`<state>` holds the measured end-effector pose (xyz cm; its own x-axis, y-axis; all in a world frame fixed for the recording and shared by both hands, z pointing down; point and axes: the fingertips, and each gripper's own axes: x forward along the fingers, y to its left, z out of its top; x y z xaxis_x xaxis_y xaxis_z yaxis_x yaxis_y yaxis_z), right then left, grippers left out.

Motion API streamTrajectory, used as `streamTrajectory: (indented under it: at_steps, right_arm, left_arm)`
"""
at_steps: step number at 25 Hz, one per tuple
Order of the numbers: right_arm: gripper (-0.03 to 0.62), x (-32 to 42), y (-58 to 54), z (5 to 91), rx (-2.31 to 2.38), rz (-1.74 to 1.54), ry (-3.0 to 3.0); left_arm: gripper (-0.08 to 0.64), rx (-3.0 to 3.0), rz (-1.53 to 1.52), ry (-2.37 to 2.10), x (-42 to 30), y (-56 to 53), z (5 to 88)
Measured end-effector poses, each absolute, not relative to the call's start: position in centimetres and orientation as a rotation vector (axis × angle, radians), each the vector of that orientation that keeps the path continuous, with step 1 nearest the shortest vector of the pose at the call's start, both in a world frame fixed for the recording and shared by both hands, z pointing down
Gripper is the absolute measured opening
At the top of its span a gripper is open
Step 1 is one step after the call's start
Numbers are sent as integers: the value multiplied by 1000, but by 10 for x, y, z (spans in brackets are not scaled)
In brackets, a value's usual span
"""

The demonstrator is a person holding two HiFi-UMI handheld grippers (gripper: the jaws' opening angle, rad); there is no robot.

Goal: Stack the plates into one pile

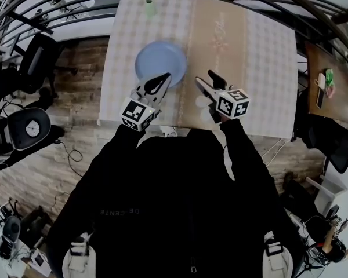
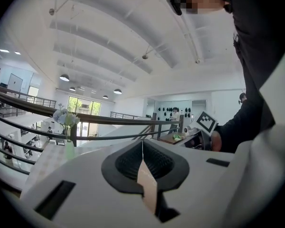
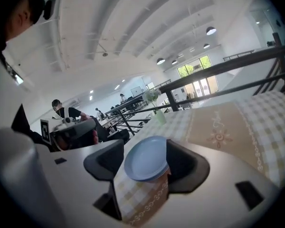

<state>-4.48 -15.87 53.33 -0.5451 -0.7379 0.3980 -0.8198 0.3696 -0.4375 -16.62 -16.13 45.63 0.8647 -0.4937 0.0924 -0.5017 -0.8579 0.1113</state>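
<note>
1. Stack of blue plates sits far-left on table, on checked cloth.
2. L gripper: jaws pressed together, nothing btwn; tips at stack's near rim, contact unclear.
3. R gripper: jaws spread, empty, right of stack, not touching it.

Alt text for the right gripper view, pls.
Right gripper with jaws open and empty, framing stacked blue plates on a checked tablecloth beyond. A vase of flowers stands farther back by a railing; the left gripper shows at the left.
</note>
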Motion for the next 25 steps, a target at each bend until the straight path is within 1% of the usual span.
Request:
streamTrajectory:
  at_steps: [8, 12, 17, 18, 25]
  right_arm:
    - [219, -33, -136, 442, 1507, 494, -2570]
    - [128, -35, -124, 404, 1529, 295, -2610]
    - [16, -39, -112, 366, 1584, 177, -2682]
    - [5, -41, -110, 361, 1584, 146, -2681]
    - [5, -48, -106, 348, 1585, 98, -2683]
  left_arm:
    - [20, 2973, 61, -683, -148, -144, 411]
    - [21, 3030, 35, -641, -139, -136, 390]
    - [21, 3042, 9, -623, -131, -128, 368]
    - [20, 3045, 2, -621, -130, -127, 363]
    - [20, 3069, -29, -623, -133, -124, 347]
